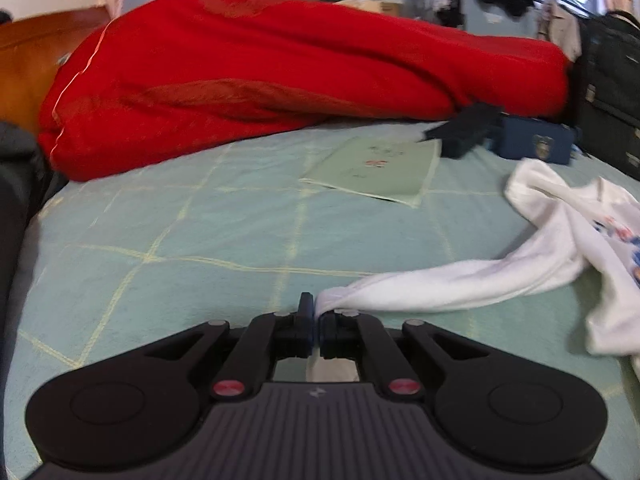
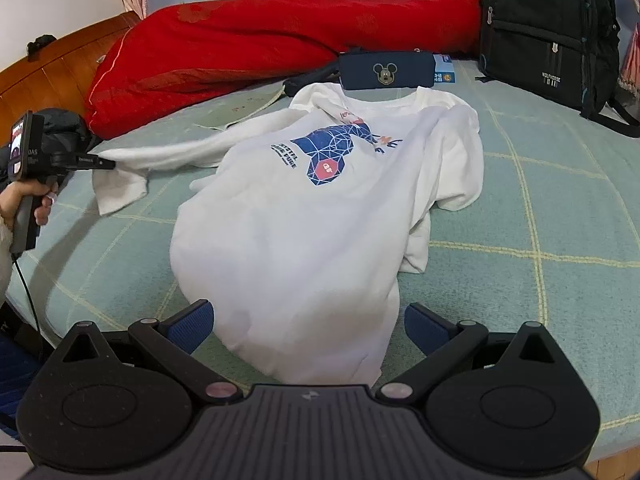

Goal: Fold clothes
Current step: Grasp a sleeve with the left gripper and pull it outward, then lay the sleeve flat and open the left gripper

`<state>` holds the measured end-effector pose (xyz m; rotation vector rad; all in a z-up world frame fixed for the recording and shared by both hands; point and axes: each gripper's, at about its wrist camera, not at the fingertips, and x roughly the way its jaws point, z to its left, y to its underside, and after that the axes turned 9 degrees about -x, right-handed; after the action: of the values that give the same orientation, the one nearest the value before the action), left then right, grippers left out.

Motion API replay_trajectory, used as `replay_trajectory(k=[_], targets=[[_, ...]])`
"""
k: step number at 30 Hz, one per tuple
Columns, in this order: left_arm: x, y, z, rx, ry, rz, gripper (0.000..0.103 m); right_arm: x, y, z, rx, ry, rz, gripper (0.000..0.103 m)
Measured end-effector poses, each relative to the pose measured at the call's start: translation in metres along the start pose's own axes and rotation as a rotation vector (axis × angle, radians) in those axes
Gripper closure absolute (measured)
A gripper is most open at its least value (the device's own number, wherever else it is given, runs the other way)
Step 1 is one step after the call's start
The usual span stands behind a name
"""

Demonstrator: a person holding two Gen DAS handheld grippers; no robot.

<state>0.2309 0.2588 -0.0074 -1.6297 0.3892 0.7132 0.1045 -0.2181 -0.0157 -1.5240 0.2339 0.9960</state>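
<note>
Sweatshirt point(image 2: 304, 220) sleeve is being drawn out sideways, clamped in the left gripper point(image 1: 316, 320), while the right gripper point(image 2: 308, 328) is waiting, jaws apart, over the hem; laying that sleeve flat looks next.

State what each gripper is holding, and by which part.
The left gripper is shut on the white sweatshirt, pinching the cuff end of its stretched-out sleeve. The right gripper stands open over the hem, holding nothing.

Bed point(image 2: 560, 208) bears sweatshirt point(image 2: 304, 216), quilt point(image 2: 248, 36), backpack point(image 2: 548, 32)
</note>
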Motion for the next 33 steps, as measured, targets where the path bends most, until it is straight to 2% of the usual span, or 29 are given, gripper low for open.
replay_trajectory(k=[11, 12, 13, 17, 19, 22, 28, 33], targets=[[0.052, -0.047, 0.047, -0.115, -0.209, 0.041, 0.101, 0.009, -0.003, -0.009, 0.033, 0.05, 0.021, 0.0], [0.055, -0.049, 0.051, -0.134, -0.214, 0.047, 0.093, 0.009, -0.003, -0.01, 0.035, 0.053, 0.023, 0.0], [0.059, -0.051, 0.054, -0.153, -0.219, 0.053, 0.09, 0.011, -0.004, -0.01, 0.037, 0.056, 0.025, 0.0], [0.065, -0.056, 0.063, -0.174, -0.225, 0.068, 0.083, 0.015, -0.005, -0.013, 0.042, 0.062, 0.033, 0.0], [0.063, -0.058, 0.067, -0.176, -0.238, 0.058, 0.07, 0.017, -0.005, -0.015, 0.047, 0.059, 0.033, 0.0], [0.055, -0.064, 0.076, -0.211, -0.251, 0.029, 0.056, 0.019, -0.005, -0.016, 0.06, 0.052, 0.035, 0.0], [0.048, -0.06, 0.083, -0.233, -0.256, 0.034, 0.054, 0.022, -0.004, -0.013, 0.056, 0.031, 0.039, 0.0], [0.036, -0.042, 0.091, -0.349, -0.175, 0.056, 0.056, 0.016, -0.005, -0.009, 0.041, 0.018, 0.017, 0.0]])
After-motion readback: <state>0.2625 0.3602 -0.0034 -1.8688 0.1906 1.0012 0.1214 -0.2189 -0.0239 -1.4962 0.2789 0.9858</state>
